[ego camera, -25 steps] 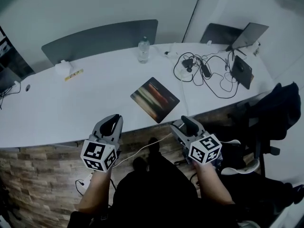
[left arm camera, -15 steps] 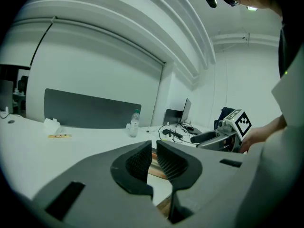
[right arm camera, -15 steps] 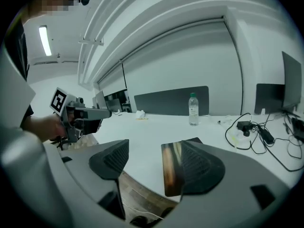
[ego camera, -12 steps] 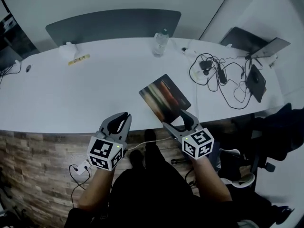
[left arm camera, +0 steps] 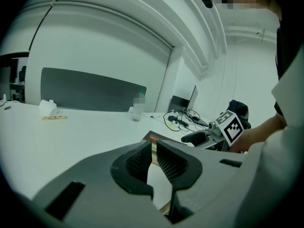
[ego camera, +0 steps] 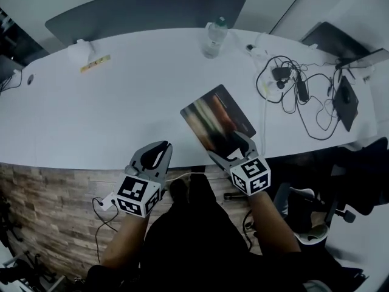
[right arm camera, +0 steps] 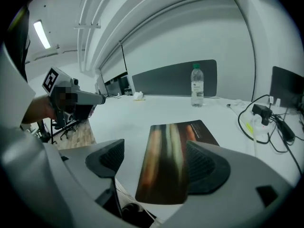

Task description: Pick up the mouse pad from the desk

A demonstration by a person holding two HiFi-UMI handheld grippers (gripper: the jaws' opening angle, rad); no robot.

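Lowered, its jaws just opening wide and still empty, the right gripper (ego camera: 231,148) frames the near edge of the dark, colour-streaked rectangular mouse pad (ego camera: 217,115) lying flat at the front of the white desk (ego camera: 91,114), ready to pinch, while the left gripper (ego camera: 155,154) is nearly closed and empty.

The desk (ego camera: 91,114) has a smooth, matt white top, and its front is faced with rough, stone-like cladding (ego camera: 55,187). The mouse pad (ego camera: 213,117) is a thin dark sheet with a soft, streaked sheen. The bottle (ego camera: 213,38) is clear plastic, while the left gripper (left arm camera: 152,147) and right gripper (right arm camera: 154,148) look like matt grey plastic, their fingers (right arm camera: 209,167) lined with dark, finely ribbed pads.
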